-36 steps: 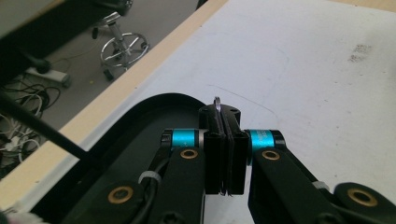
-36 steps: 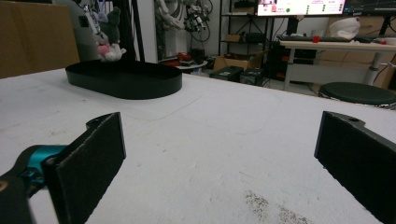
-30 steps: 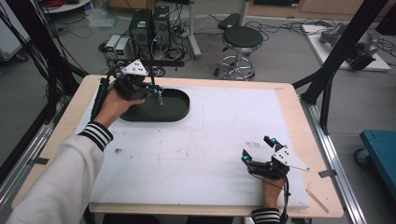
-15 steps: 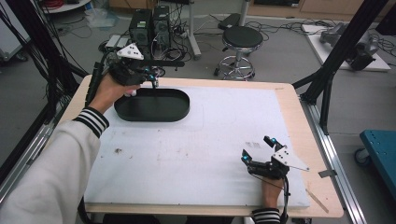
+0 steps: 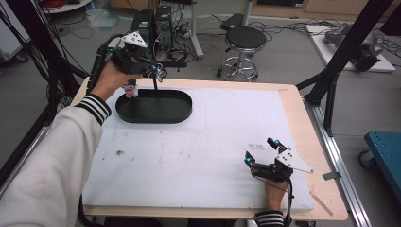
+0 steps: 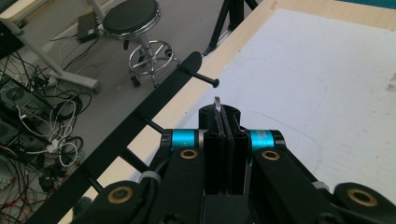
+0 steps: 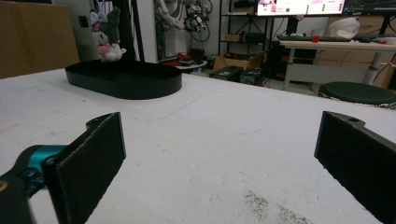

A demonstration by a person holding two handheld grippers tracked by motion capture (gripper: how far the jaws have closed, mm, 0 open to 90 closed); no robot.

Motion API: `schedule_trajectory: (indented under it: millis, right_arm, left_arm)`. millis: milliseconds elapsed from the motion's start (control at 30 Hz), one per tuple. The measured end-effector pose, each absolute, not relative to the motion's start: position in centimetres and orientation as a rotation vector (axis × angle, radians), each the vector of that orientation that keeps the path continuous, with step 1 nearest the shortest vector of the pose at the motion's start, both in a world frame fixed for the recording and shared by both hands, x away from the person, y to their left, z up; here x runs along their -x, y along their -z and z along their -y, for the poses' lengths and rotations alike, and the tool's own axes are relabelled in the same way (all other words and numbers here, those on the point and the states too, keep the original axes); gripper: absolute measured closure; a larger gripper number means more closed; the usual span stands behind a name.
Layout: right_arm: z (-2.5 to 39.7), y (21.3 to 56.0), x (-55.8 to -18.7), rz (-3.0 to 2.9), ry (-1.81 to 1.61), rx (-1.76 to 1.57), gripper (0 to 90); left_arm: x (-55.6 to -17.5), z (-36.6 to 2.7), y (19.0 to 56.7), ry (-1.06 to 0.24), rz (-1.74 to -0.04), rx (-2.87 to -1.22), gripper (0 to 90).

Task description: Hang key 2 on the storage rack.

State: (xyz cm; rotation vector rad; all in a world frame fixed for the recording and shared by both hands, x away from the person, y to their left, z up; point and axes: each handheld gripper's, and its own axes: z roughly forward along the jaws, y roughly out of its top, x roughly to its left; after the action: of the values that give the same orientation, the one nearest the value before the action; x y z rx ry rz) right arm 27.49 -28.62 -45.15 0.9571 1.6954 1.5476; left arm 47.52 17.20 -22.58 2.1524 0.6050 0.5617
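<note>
My left gripper (image 5: pixel 153 70) is held up over the far left end of a black oval tray (image 5: pixel 182 113). In the left gripper view this gripper (image 6: pixel 225 116) is shut on a thin metal ring (image 6: pixel 217 103). A small grey and pink plush toy (image 5: pixel 130 90) hangs below the hand above the tray; the right gripper view shows the plush (image 7: pixel 107 39) too. A black bar with pegs (image 6: pixel 140 126) stands by the jaws, seen as a thin rod (image 5: pixel 155 85) rising from the tray. My right gripper (image 5: pixel 260 150) rests open on the white mat at the near right, its jaws (image 7: pixel 219 154) wide apart around nothing.
The white mat (image 5: pixel 213 151) covers most of the wooden table. Beyond the far edge stand a black stool (image 5: pixel 243 40) and computer boxes with cables (image 5: pixel 153 26). Black frame legs (image 5: pixel 331 85) rise at the table's right side.
My left hand has risen and drawn back to the far left, off the tray's floor. The plush now hangs in sight below it. The right gripper has not moved.
</note>
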Motion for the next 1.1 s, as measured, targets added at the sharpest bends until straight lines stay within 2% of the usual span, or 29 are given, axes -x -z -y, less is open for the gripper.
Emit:
schedule_trajectory:
  millis: [1100]
  right_arm:
    - [28.6, 45.2, -27.5, -1.696, -1.546, -0.956, 1.1]
  left_arm:
    - [-50.7, -17.1, 25.4, -0.542, -0.703, -2.209, 88.2]
